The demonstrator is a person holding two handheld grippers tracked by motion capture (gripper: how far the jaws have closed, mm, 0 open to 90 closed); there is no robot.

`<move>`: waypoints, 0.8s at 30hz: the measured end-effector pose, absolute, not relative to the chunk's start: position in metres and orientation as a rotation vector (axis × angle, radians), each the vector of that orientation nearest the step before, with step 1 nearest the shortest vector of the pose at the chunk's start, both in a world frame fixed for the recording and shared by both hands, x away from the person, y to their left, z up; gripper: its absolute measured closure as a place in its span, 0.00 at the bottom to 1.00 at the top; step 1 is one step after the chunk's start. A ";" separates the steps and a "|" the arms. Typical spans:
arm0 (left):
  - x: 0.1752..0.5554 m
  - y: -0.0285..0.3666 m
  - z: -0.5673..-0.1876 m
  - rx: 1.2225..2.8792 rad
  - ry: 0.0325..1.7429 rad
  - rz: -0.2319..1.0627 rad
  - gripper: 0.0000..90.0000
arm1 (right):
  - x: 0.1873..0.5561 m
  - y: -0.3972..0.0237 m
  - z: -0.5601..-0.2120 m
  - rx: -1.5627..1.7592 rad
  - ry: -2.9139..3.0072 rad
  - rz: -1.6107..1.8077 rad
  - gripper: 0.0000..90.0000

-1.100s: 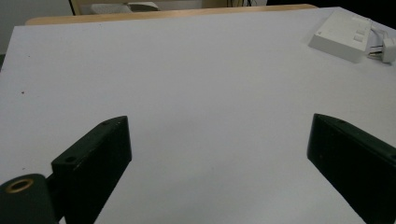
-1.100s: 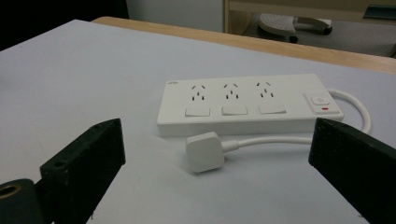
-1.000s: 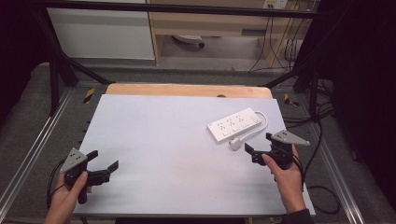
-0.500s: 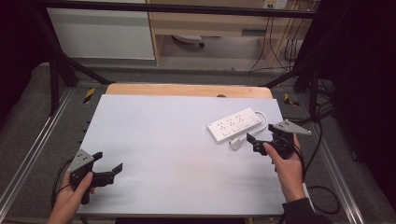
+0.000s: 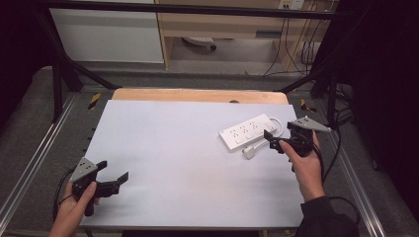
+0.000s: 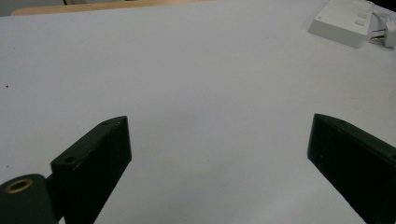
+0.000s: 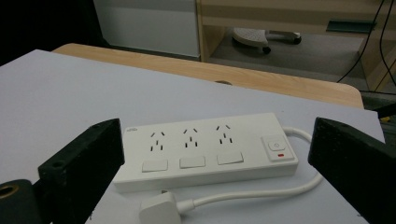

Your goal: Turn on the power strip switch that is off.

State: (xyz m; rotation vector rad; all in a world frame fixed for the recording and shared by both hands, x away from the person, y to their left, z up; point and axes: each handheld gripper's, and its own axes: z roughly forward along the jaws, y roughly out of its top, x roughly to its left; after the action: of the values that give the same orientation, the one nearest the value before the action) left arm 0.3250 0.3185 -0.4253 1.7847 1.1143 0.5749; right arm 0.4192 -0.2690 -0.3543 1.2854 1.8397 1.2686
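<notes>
A white power strip [image 5: 248, 131] with three sockets and a red-marked switch lies flat at the table's right. Its white plug [image 5: 248, 152] and looped cable lie just in front of it. My right gripper [image 5: 271, 140] is open, right beside the strip's near right end. In the right gripper view the power strip [image 7: 205, 149] and plug [image 7: 159, 207] lie between the wide-spread jaws of the gripper [image 7: 215, 126]. My left gripper [image 5: 113, 171] is open and empty near the front left corner. The left gripper view shows bare white table under it [image 6: 219, 120], with the power strip [image 6: 343, 21] far off.
The white table top [image 5: 188, 148] has a wooden strip [image 5: 197, 95] along its far edge. Metal frame rails [image 5: 39, 158] run along both sides. Beyond the table stand a white cabinet [image 5: 108, 34] and a wooden shelf unit with hanging cables [image 5: 296, 49].
My right gripper has moved forward, away from the front edge, up to the power strip. My left gripper has shifted slightly near the front left corner. Both have stayed open.
</notes>
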 end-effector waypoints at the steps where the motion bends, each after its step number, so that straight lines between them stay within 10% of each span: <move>1: 0.325 0.319 -0.425 1.785 1.114 0.575 0.07 | 0.420 -0.269 -0.354 1.289 1.834 1.270 0.04; 24: 0.325 0.319 -0.426 1.787 1.115 0.571 0.07 | 0.454 -0.275 -0.368 1.371 1.792 1.227 0.09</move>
State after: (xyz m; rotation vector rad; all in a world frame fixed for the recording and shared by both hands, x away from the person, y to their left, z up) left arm 0.3253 0.3192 -0.4260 1.7872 1.1152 0.5710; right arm 0.4536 -0.2754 -0.3680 1.3710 1.7924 1.2275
